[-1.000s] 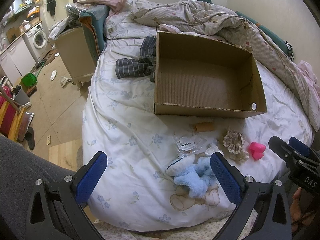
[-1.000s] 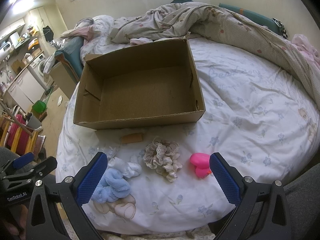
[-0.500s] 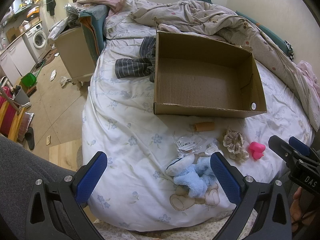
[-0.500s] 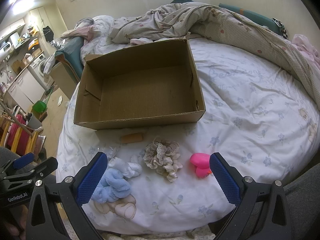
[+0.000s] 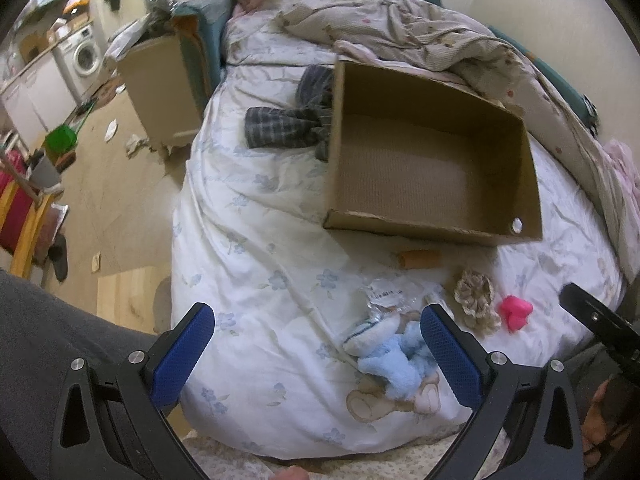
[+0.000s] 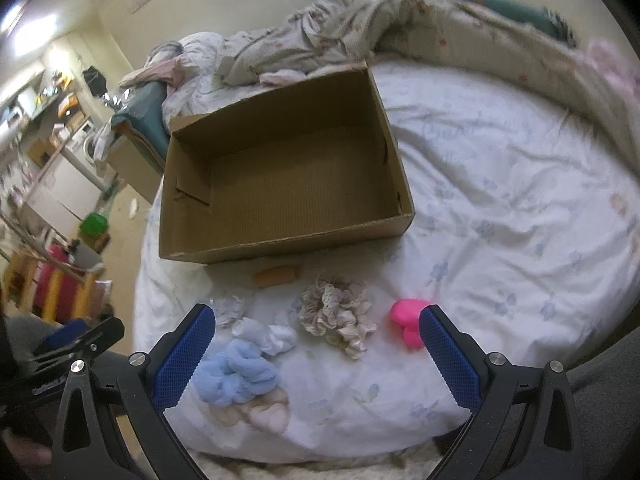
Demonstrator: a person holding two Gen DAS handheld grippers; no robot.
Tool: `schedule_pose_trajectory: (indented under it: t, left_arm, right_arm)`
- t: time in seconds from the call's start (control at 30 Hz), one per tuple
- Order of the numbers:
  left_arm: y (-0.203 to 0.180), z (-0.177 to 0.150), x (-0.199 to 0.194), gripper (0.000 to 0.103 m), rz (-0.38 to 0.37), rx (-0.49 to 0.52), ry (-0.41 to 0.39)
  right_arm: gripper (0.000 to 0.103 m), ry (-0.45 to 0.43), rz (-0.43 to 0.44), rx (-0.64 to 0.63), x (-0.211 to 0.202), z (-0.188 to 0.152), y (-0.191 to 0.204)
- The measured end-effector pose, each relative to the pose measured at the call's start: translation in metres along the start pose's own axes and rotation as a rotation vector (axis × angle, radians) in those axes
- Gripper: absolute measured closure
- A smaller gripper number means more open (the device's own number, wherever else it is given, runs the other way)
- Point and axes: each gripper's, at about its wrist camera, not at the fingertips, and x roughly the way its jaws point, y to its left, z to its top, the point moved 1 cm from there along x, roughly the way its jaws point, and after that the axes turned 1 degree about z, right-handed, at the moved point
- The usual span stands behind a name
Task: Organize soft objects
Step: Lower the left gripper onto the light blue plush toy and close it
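Observation:
An empty open cardboard box [image 5: 432,168] [image 6: 280,184] sits on the white floral bedsheet. In front of it lie a blue and white fluffy soft item [image 5: 394,356] [image 6: 240,368], a beige lace scrunchie [image 5: 476,296] [image 6: 338,312], a pink soft toy [image 5: 516,312] [image 6: 406,318], a small brown roll [image 5: 420,258] [image 6: 276,276] and a crumpled clear wrapper [image 5: 386,296]. My left gripper [image 5: 316,356] is open and empty above the bed's near edge. My right gripper [image 6: 316,356] is open and empty, above the soft items.
A rumpled quilt [image 5: 420,36] lies behind the box. Dark striped cloth [image 5: 292,124] lies left of the box. A bedside cabinet [image 5: 164,88] stands left of the bed. The floor [image 5: 100,200] holds clutter and a washing machine [image 5: 86,52].
Both grippers have moved slightly forward and down toward the bed; the right wrist view is blurred by motion. The objects have not moved.

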Motion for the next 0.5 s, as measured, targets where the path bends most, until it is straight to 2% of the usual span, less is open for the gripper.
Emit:
schedule_pose_trajectory:
  t: [0.1, 0.3, 0.37, 0.43, 0.5]
  left_arm:
    - [0.004, 0.008, 0.008, 0.000, 0.001, -0.019, 0.046]
    - [-0.017, -0.008, 0.047, 0.000, -0.054, -0.014, 0.238]
    - [-0.034, -0.018, 0.060, 0.000, -0.075, 0.031, 0.291]
    - [-0.056, -0.029, 0.074, 0.000, -0.101, 0.116, 0.337]
    - [-0.076, -0.039, 0.086, 0.000, -0.091, 0.224, 0.364]
  right_arm:
    - [0.000, 0.049, 0.029, 0.051, 0.001, 0.008, -0.010]
    - [0.000, 0.090, 0.032, 0.111, 0.012, 0.015, -0.032]
    - [0.000, 0.110, 0.041, 0.148, 0.019, 0.012, -0.040]
    - [0.000, 0.126, 0.054, 0.181, 0.023, 0.010, -0.046]
    - [0.000, 0.127, 0.074, 0.200, 0.023, 0.009, -0.049]
